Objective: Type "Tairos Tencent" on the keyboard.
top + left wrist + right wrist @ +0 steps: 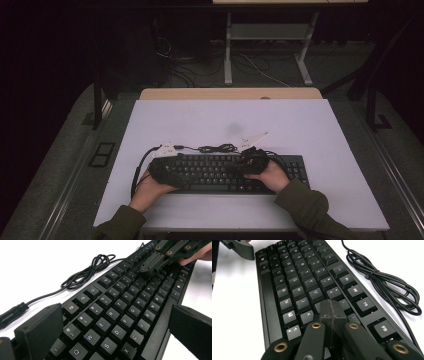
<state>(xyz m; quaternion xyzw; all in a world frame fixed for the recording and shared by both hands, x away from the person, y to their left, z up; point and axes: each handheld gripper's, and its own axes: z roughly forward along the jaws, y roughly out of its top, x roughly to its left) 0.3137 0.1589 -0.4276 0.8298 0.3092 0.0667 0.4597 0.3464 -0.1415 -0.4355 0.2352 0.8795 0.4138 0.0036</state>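
The desk [310, 120] has a white top with a light wooden edge at its far side, and it stands on a grey carpet floor [65, 150]. Behind it, in a dark room, the white metal legs of a second table [228, 50] stand among loose cables on the floor [200, 67]. A dark floor socket plate [101, 153] lies left of the desk.

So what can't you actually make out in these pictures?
- Right gripper view: the key under the shut right gripper is hidden by its tip; touching or not, unclear.
- Left gripper view: the keyboard is cut off at the bottom edge, and the open left gripper covers its near corners.
- High view: key letters are too small and dim, and hands hide both grippers' jaws.
- Right gripper view: the cable leaves the frame, its end unseen.
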